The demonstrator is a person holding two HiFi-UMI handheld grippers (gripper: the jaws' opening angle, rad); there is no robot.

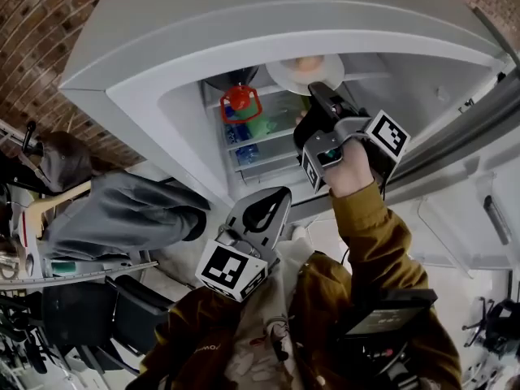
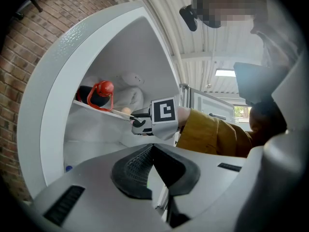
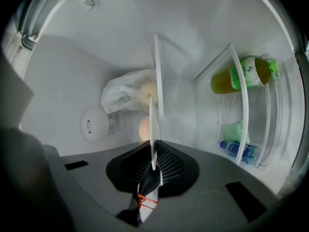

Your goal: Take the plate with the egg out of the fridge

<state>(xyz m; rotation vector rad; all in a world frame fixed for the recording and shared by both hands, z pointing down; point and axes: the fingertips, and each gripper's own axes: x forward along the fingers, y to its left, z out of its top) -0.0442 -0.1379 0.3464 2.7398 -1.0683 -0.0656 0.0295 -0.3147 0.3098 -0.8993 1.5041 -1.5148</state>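
Note:
The white plate rests on a shelf high in the open fridge, and the egg lies on it. My right gripper reaches into the fridge and is shut on the plate's near rim. In the right gripper view the plate is edge-on, a thin white line running between the pads, with the egg just to its left. The left gripper view shows that plate and egg from the side. My left gripper hangs low by the person's chest, outside the fridge, shut and empty.
A dark bottle with a red cap stands left of the plate. A white plastic bag lies behind the egg. A juice bottle and blue water bottles fill nearby shelves. A glass shelf edge runs beside the plate. The fridge door is open at the left.

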